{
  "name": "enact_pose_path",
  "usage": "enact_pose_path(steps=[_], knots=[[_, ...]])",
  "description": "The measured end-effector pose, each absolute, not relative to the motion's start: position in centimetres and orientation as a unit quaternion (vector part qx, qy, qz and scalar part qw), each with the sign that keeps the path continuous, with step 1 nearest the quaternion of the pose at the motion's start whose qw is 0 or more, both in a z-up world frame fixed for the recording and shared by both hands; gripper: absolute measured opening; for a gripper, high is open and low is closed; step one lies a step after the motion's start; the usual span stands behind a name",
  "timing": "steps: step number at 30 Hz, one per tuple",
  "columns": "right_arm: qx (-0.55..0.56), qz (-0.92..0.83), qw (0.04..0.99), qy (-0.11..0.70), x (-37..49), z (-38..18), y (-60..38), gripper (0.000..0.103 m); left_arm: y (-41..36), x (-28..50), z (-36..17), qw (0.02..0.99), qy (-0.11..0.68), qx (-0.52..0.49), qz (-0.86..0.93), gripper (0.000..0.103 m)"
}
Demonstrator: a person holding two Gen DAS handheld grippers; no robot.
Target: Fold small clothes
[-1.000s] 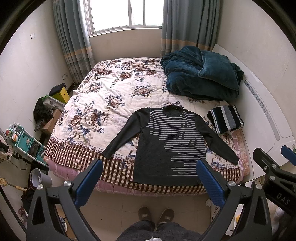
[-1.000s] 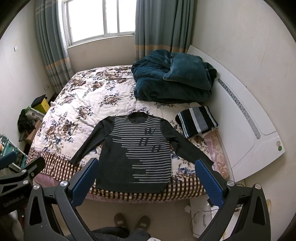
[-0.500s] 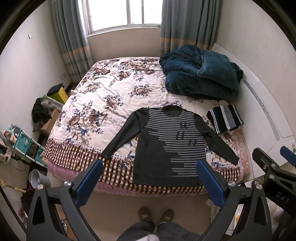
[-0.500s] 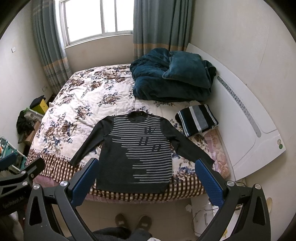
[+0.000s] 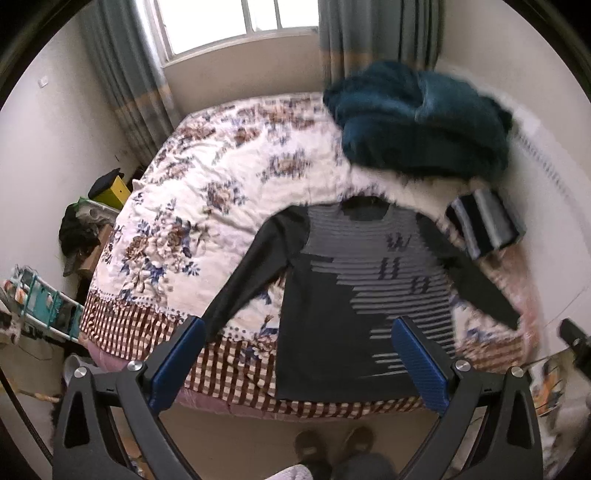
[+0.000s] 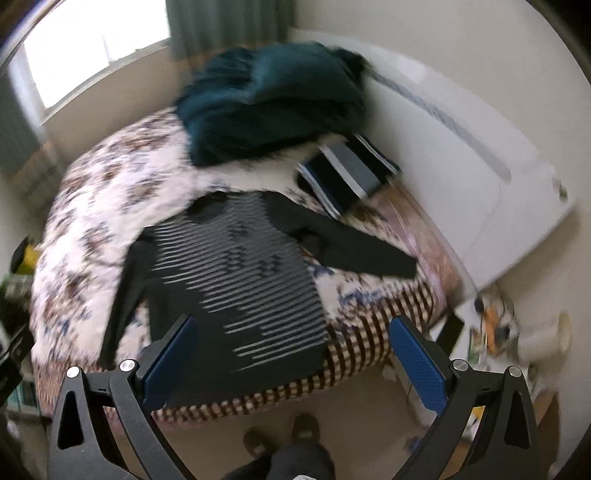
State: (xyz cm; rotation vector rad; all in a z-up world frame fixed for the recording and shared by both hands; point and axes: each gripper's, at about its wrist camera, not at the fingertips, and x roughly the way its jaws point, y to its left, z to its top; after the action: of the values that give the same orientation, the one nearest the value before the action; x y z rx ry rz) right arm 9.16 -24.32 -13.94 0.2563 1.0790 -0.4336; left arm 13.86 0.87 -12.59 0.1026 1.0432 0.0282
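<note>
1. Item under task: dark long-sleeved sweater (image 5: 354, 295) w/ grey stripes, laid flat, front up, on the floral bedspread (image 5: 207, 192) at the foot end of the bed; collar points toward the window (image 5: 240, 22), hem lies on the checked border by the bed edge; both sleeves splayed out and down, clear of the body panel.
2. Left gripper (image 5: 295, 365): fingers spread wide, nothing between them; held above the floor short of the bed edge, aimed roughly at the hem and left sleeve; not touching fabric.
3. Right gripper (image 6: 291, 365): fingers likewise wide apart, empty; hovering short of the bed, view tilted, hem and right sleeve (image 6: 343, 243) ahead; frame blurred, fine detail not readable.
4. Other items: folded striped garment (image 5: 484, 225) just beside the right sleeve, near the white panel; teal blanket (image 5: 417, 125) heaped farther up the bed, well apart from the sweater; person's feet (image 5: 332, 443) visible at the bed foot.
5. Step judged: approach before first fold; no fold made yet.
6. Recommendation: take each sleeve near the cuff, pinch one layer only, lift just enough to clear and lay it across the chest w/out dragging the body panel; keep both sides symmetrical; watch the right cuff so it does not disturb the striped garment; hem sits at the bed edge, so avoid pulling toward the floor.
</note>
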Motion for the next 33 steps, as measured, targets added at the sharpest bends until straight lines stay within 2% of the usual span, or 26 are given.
enact_pose_path(steps=[6,13,18,22,24,29,31,32,33], knots=[[0.224,-0.261,0.758,0.555,11.5,-27.1,-34.6,0.103,-2.1,18.7,-21.1,0.830,0.552,0.080,0.027,0.103],[0.346,-0.321,0.687,0.552,13.2,-41.2,-48.4,0.103,-6.9,24.6,-30.9,0.790,0.600,0.108,0.063,0.103],[0.435,-0.382,0.650,0.493,13.1,-50.9,-58.5,0.102,-9.9,29.2,-40.0,0.758,0.642,0.088,0.080,0.103],[0.512,-0.416,0.609,0.441,12.4,-58.0,-64.5,0.093,-10.5,32.4,-45.7,0.749,0.652,0.063,0.099,0.103],[0.534,-0.424,0.599,0.421,12.3,-60.4,-66.1,0.086,-10.9,34.1,-48.7,0.746,0.654,0.057,0.111,0.103],[0.555,-0.438,0.610,0.358,13.4,-64.6,-68.7,0.081,-10.8,36.9,-53.6,0.747,0.650,0.064,0.123,0.103],[0.539,-0.447,0.628,0.340,14.3,-64.5,-69.0,0.065,-10.2,37.3,-55.0,0.748,0.649,0.070,0.118,0.103],[0.534,-0.452,0.631,0.335,14.7,-64.5,-69.1,0.047,-9.9,37.5,-55.5,0.751,0.647,0.068,0.112,0.103],[0.535,-0.452,0.632,0.331,15.3,-64.5,-69.3,0.035,-9.5,37.5,-56.1,0.756,0.644,0.059,0.099,0.103]])
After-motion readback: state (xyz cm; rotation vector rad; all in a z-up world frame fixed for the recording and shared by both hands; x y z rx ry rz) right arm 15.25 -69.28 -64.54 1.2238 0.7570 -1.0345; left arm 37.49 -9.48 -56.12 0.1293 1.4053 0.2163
